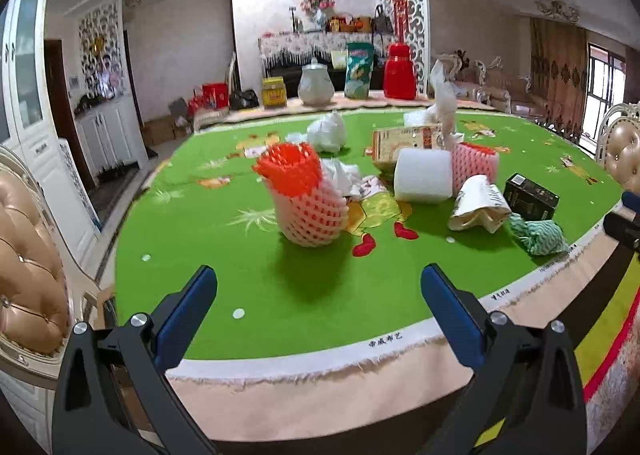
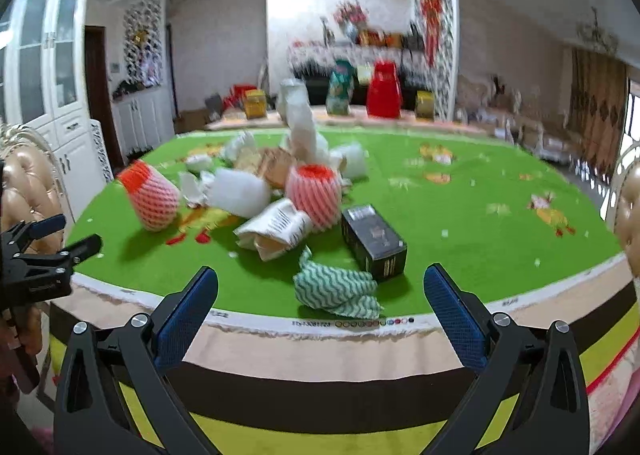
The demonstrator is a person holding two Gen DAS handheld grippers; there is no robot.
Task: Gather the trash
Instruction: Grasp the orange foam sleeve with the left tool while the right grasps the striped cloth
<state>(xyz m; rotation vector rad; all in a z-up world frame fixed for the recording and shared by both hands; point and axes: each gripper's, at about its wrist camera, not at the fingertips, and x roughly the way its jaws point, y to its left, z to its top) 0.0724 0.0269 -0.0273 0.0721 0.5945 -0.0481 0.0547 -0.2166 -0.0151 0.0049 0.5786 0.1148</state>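
Trash lies heaped on a green tablecloth. Nearest my left gripper stands an orange-and-white foam fruit net, straight ahead of its open, empty fingers. Behind it are crumpled white paper, a white foam roll, a pink foam net, a crumpled paper bag, a black box and a green wavy cloth. My right gripper hangs open at the table edge, just short of the green wavy cloth and the black box. The fruit net sits at the left there.
Tan padded chairs flank the table on the left and at the right. Jars, a red container and a snack bag line the table's far side. The tablecloth's fringed hem hangs over the near edge.
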